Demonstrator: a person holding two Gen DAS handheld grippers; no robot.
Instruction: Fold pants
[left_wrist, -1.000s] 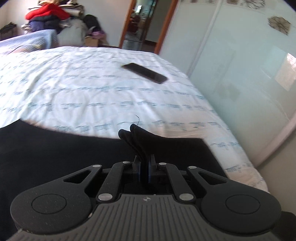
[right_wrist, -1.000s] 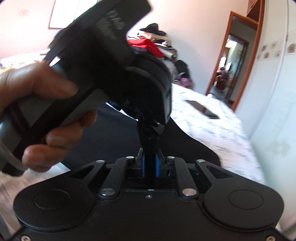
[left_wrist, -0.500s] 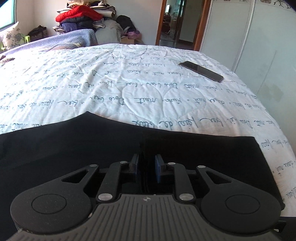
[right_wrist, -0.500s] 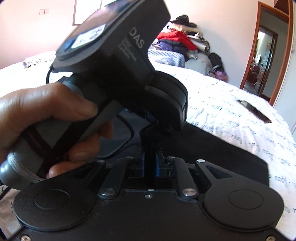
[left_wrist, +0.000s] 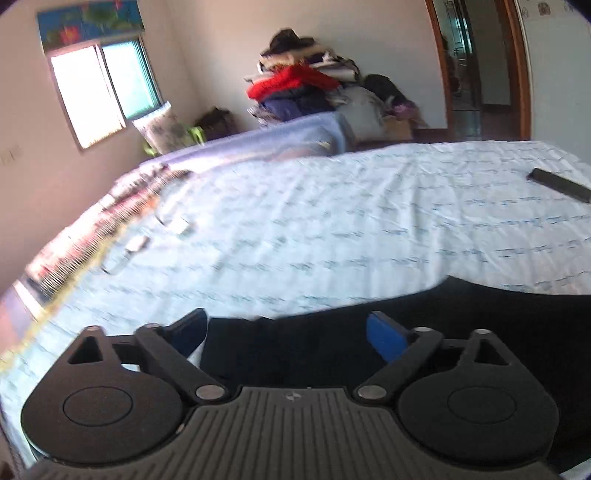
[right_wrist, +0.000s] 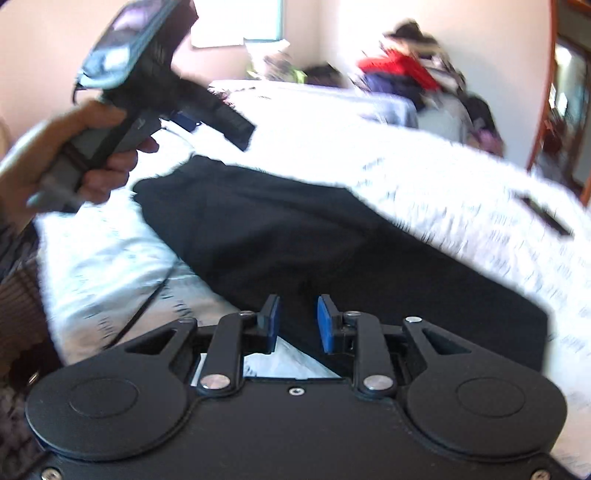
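Lying limp on the bed (right_wrist: 424, 177): black pants (right_wrist: 303, 236), soft, light, probably slippery. Gaping empty: left hand-held gripper (left_wrist: 286, 334), right hand-held gripper (right_wrist: 295, 321). Worth pinching folded edges.

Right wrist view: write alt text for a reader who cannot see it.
The right gripper is open just above black pants lying flat on a white printed bedspread. At upper left, a hand holds the left gripper above the bed. A dark phone lies at right.

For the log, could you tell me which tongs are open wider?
The left tongs: their blue pads stand far apart over the black pants, while the right tongs show a narrower gap.
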